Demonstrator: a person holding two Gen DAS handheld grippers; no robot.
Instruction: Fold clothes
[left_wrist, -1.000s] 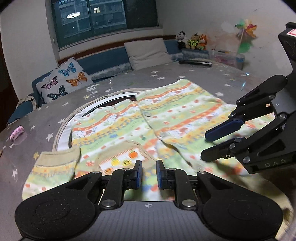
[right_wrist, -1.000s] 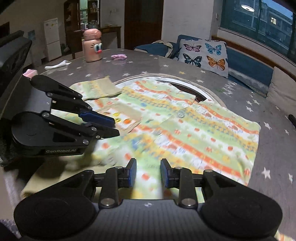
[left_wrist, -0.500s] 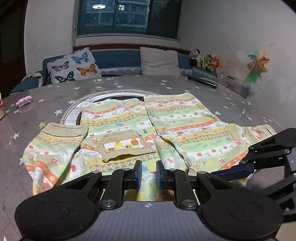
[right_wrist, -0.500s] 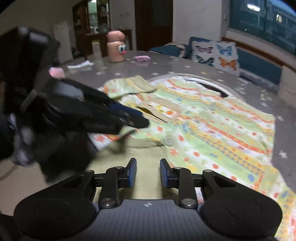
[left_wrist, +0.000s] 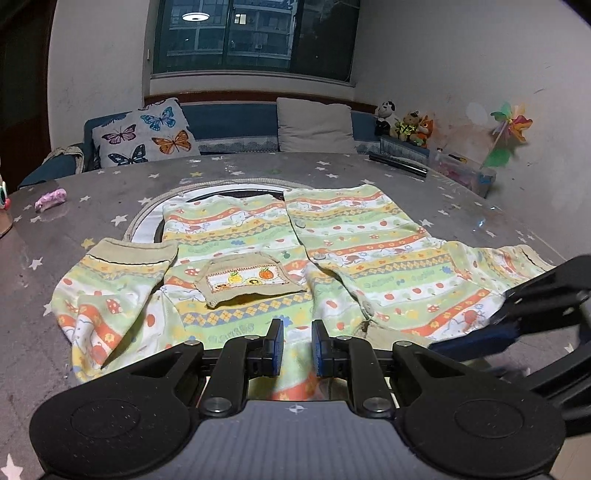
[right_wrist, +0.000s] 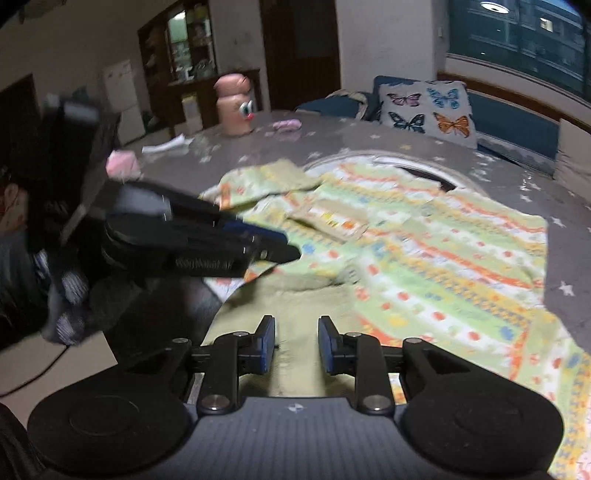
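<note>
A child's striped green, orange and yellow shirt (left_wrist: 332, 251) lies spread front-up on the grey star-print table (left_wrist: 258, 170), with a fruit-patch pocket (left_wrist: 243, 280) and its sleeves out to both sides. My left gripper (left_wrist: 297, 345) is open and empty, low over the shirt's near hem. My right gripper (right_wrist: 295, 345) is open and empty over the hem's plain green inner side (right_wrist: 295, 295). The right gripper shows in the left wrist view (left_wrist: 517, 314) near the right sleeve. The left gripper shows blurred in the right wrist view (right_wrist: 207, 240).
A round turntable ring (left_wrist: 147, 218) lies under the shirt's collar. A pink toy bottle (right_wrist: 234, 105), a pink scrap (left_wrist: 51, 197), tissue and paper sit on the table's left side. A remote (left_wrist: 399, 164) and a clear box (left_wrist: 461, 173) are far right. A sofa with cushions (left_wrist: 144, 133) stands behind.
Both grippers drew back toward the table's near edge and dropped lower. The left view swung to face the shirt squarely. The shirt's near hem now lies bunched, showing its inner side.
</note>
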